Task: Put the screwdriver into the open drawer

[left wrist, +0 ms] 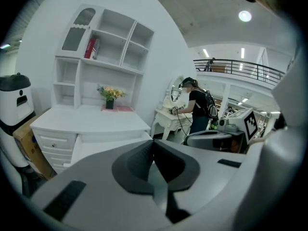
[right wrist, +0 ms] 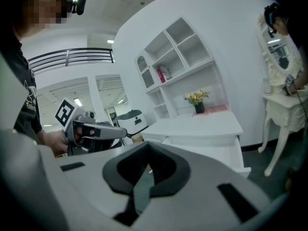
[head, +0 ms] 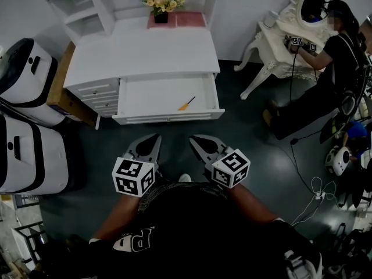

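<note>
Head view: a smooth dark floor (head: 250, 132) carries a white desk (head: 145, 54) with its flat drawer (head: 168, 118) pulled out. The slim, orange-handled screwdriver (head: 186, 103) lies inside the drawer. The left gripper (head: 156, 138) and right gripper (head: 195, 138) hover well short of it.

Left gripper view — grey jaws pressed together, empty.

Right gripper view — likewise closed on nothing, with white shelves (right wrist: 178, 47) beyond.

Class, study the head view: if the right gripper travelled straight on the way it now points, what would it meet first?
Probably the front of the open drawer: the right gripper, jaws shut, aims at it, though depth is unclear.
</note>
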A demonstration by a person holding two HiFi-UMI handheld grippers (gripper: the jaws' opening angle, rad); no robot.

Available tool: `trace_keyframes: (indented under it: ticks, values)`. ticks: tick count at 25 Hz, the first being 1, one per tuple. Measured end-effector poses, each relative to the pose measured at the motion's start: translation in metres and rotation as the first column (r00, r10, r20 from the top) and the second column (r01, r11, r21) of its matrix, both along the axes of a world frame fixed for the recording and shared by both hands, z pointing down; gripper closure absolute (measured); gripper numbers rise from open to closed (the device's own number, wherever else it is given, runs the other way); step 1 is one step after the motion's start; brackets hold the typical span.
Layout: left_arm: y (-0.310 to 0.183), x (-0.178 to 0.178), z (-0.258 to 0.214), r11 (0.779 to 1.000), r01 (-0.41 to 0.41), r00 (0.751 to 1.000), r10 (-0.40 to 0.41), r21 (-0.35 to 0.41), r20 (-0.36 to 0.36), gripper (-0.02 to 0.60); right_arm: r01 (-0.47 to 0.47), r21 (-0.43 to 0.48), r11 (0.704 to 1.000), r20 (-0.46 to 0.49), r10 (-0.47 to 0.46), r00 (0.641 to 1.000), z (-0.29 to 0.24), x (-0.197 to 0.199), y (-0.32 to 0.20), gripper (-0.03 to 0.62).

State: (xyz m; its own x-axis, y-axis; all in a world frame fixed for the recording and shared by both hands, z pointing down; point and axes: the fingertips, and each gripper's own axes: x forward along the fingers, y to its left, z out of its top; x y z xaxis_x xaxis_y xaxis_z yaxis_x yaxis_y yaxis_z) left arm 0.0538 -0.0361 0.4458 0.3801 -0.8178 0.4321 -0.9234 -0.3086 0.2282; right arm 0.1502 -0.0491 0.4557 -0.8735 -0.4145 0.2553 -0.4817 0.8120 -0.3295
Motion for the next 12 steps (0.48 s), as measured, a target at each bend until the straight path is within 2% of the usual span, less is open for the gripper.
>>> trace_keyframes:
  ticks: [12]
  values:
    - [0.0032,0.0034,-0.0011,1.0,-0.011,1.0,0.011,0.001,0.005,0.571,0.011,0.013,1.0,-0.017,-0.011,1.0,-0.002,-0.0008,0.0024,0.586]
